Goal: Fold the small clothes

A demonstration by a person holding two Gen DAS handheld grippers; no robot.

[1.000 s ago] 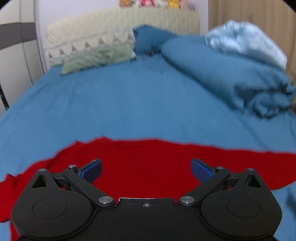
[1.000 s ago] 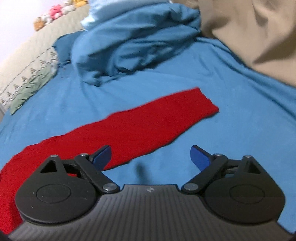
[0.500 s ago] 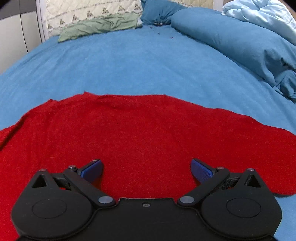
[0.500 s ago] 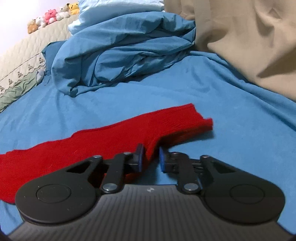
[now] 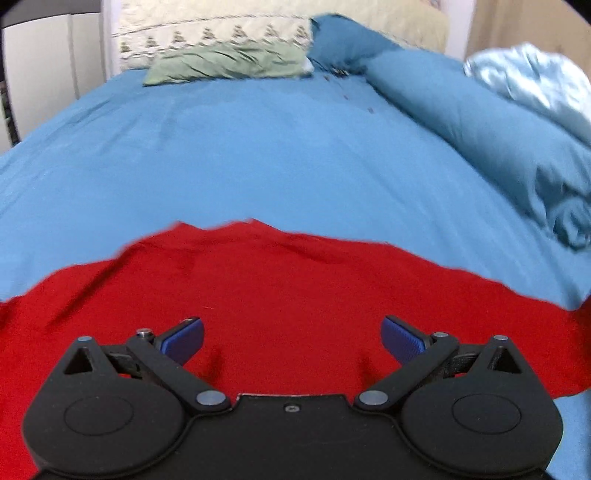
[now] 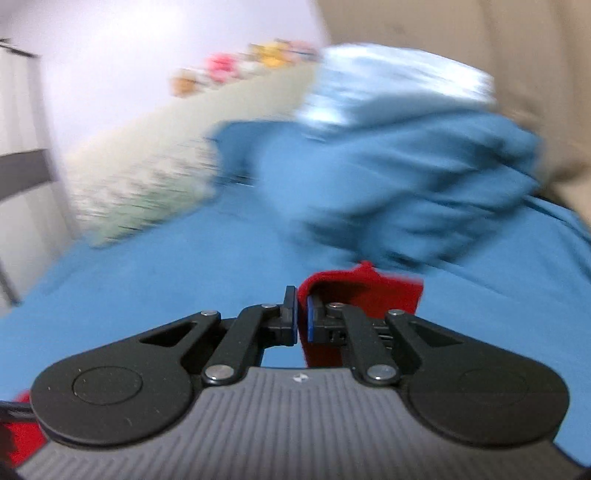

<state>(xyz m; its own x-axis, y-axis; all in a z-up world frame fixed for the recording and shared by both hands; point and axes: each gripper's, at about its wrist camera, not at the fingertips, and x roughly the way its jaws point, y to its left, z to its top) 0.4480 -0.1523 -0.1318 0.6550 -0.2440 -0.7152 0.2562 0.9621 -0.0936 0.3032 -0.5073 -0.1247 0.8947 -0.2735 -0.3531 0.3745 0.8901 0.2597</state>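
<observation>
A red knit garment [image 5: 280,295] lies spread on the blue bedsheet [image 5: 258,155]. My left gripper [image 5: 291,339] is open and empty, hovering low over the garment's body. My right gripper [image 6: 302,314] is shut on the end of the garment's red sleeve [image 6: 365,291] and holds it lifted above the sheet. The sleeve hangs folded over the right finger. The right wrist view is blurred by motion.
A heaped blue duvet [image 5: 498,147] with a pale blue blanket [image 5: 535,85] lies at the right. A green pillow [image 5: 229,62] and a cream headboard [image 5: 258,22] are at the far end. A beige curtain [image 6: 517,55] hangs at the right.
My right gripper, shut on the sleeve end, has lifted it and swung left. My left gripper has pulled back and tilted up a little over the garment, still open.
</observation>
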